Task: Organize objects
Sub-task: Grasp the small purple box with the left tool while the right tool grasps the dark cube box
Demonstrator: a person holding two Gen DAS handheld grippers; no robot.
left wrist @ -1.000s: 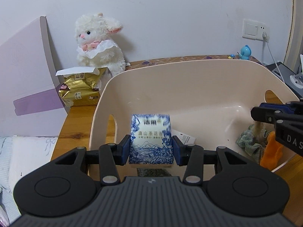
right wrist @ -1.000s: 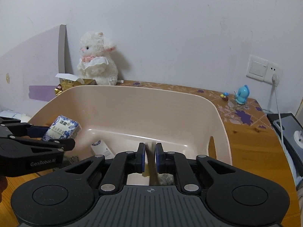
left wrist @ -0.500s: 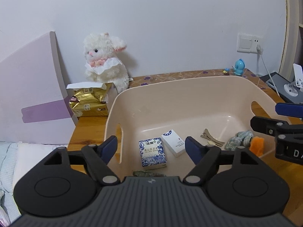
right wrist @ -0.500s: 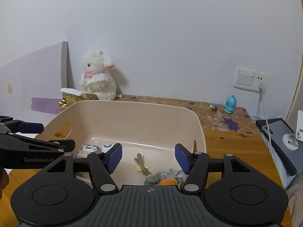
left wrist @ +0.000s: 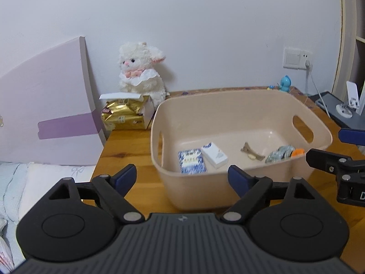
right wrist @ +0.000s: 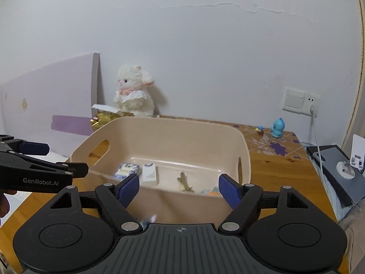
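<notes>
A beige plastic basket (left wrist: 230, 100) (right wrist: 164, 123) stands on the wooden desk. Inside it lie a blue-patterned tissue pack (left wrist: 192, 161) (right wrist: 126, 170), a white box (left wrist: 215, 155) (right wrist: 149, 174), a tan hair clip (left wrist: 251, 152) (right wrist: 185, 182), a grey-green cloth scrunchie (left wrist: 280, 153) and an orange item (left wrist: 298, 152). My left gripper (left wrist: 182, 178) hovers open in front of the basket's near wall, holding nothing. My right gripper (right wrist: 176, 188) is open too, pulled back from the near rim, with nothing between its fingers. Each gripper shows at the edge of the other's view.
A white plush lamb (left wrist: 141, 73) and a gold tissue box (left wrist: 124, 114) sit at the back left by a lilac board (left wrist: 45, 118). A blue toy figure (right wrist: 276, 130), a wall socket with a cable (right wrist: 313, 108) and a phone stand (right wrist: 346, 166) are on the right. Bedding (left wrist: 27, 182) lies left of the desk.
The left gripper let go of the blue tissue pack, which now lies flat in the basket. The right gripper opened. Both have pulled back and up from the basket.
</notes>
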